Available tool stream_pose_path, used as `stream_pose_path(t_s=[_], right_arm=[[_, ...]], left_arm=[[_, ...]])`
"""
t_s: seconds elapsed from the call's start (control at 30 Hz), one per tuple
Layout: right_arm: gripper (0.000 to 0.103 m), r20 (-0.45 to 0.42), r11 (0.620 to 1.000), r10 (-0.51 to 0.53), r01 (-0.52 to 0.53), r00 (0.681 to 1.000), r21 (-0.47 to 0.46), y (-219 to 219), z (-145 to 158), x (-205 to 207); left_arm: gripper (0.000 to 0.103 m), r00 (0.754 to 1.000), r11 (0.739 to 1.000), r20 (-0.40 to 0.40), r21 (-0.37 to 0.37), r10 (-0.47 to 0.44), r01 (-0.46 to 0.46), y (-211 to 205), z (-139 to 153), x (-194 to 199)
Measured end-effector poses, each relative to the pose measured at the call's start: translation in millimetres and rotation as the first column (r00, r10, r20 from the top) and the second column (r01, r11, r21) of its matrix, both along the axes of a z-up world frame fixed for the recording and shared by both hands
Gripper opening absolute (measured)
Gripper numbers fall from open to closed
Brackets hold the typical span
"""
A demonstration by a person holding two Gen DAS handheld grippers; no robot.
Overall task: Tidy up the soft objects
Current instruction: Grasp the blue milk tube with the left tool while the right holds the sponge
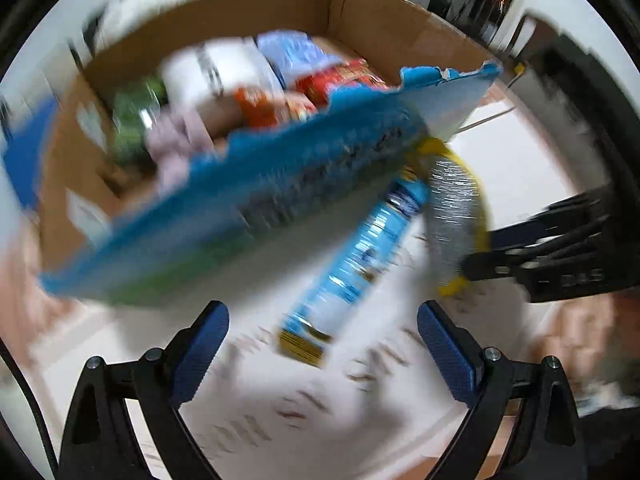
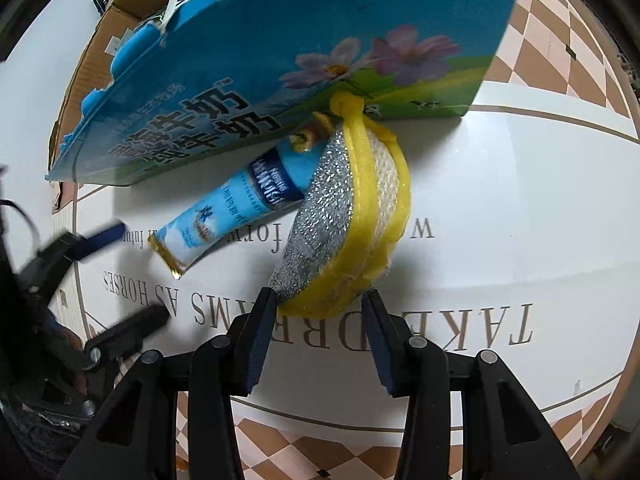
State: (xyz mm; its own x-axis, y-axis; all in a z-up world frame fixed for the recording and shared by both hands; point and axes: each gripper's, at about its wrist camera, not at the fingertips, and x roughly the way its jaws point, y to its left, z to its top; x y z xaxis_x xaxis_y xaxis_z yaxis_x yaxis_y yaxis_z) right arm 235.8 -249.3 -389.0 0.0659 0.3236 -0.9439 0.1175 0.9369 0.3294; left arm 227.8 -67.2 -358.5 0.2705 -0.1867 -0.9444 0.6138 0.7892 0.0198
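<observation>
A yellow and silver scrub sponge stands on edge on the white floor, leaning against a blue milk carton box. My right gripper is closed onto the sponge's near end, the pads touching both sides. A light blue snack packet lies beside the sponge. In the blurred left wrist view the sponge, the packet and the blue box show. My left gripper is open and empty, short of the packet.
A brown cardboard box behind the blue box holds several packets and soft items. The floor is white with printed lettering, with brown checkered tile around it. The other gripper shows at the right edge.
</observation>
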Motion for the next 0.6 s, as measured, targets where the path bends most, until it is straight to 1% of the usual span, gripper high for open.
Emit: stream_pose_path(t_s=[0.07, 0.13, 0.17, 0.23, 0.27, 0.3, 0.37, 0.4, 0.43, 0.47, 0.5, 0.57, 0.6], right_arm=[[0.047, -0.004, 1.0, -0.01, 0.01, 1.0, 0.005, -5, 0, -1], [0.047, -0.008, 1.0, -0.019, 0.019, 1.0, 0.008, -8, -1, -2], [0.043, -0.012, 1.0, -0.028, 0.028, 1.0, 0.011, -11, -1, -3], [0.039, -0.022, 0.999, -0.045, 0.045, 0.999, 0.017, -16, -1, -6], [0.037, -0.028, 0.999, -0.049, 0.05, 0.998, 0.01, -17, -1, -7], [0.037, -0.04, 0.999, -0.054, 0.054, 0.998, 0.001, -25, -1, -10], [0.035, -0.046, 0.999, -0.054, 0.054, 0.998, 0.0, -27, 0, -11], [0.034, -0.052, 0.999, -0.048, 0.047, 0.998, -0.007, -29, 0, -12], [0.033, -0.058, 0.999, -0.04, 0.039, 0.997, -0.018, -30, 1, -14], [0.032, -0.063, 0.999, -0.036, 0.034, 0.997, -0.028, -32, 2, -16], [0.031, -0.07, 0.999, -0.029, 0.027, 0.997, -0.037, -33, 2, -18], [0.03, -0.092, 0.998, -0.002, -0.003, 0.996, -0.056, -39, 5, -30], [0.03, -0.092, 0.998, -0.002, -0.003, 0.996, -0.056, -39, 5, -30]], left_arm=[[0.096, 0.999, 0.999, 0.022, 0.041, -0.024, 0.023, -10, -1, 2], [0.096, 0.997, 0.994, 0.037, 0.096, -0.061, 0.057, -37, -10, 4], [0.096, 0.997, 0.991, 0.039, 0.115, -0.073, 0.068, -44, -13, 5], [0.095, 0.994, 0.982, 0.02, 0.156, -0.109, 0.104, -63, -27, 11], [0.088, 0.993, 0.977, 0.006, 0.182, -0.116, 0.113, -72, -34, 14], [0.079, 0.992, 0.973, -0.007, 0.195, -0.125, 0.124, -71, -28, 17], [0.033, 0.992, 0.965, -0.041, 0.228, -0.123, 0.129, -85, -43, 21], [0.032, 0.992, 0.965, -0.075, 0.238, -0.098, 0.113, -87, -49, 23], [0.025, 0.993, 0.968, -0.086, 0.232, -0.076, 0.094, -87, -50, 23], [0.021, 0.993, 0.976, -0.111, 0.209, -0.045, 0.067, -85, -51, 22], [0.019, 0.986, 0.984, -0.167, 0.178, 0.013, 0.017, -79, -52, 20], [0.019, 0.965, 0.987, -0.239, 0.143, 0.106, -0.073, -66, -54, 11], [0.019, 0.945, 0.983, -0.283, 0.13, 0.164, -0.131, -57, -55, 4]])
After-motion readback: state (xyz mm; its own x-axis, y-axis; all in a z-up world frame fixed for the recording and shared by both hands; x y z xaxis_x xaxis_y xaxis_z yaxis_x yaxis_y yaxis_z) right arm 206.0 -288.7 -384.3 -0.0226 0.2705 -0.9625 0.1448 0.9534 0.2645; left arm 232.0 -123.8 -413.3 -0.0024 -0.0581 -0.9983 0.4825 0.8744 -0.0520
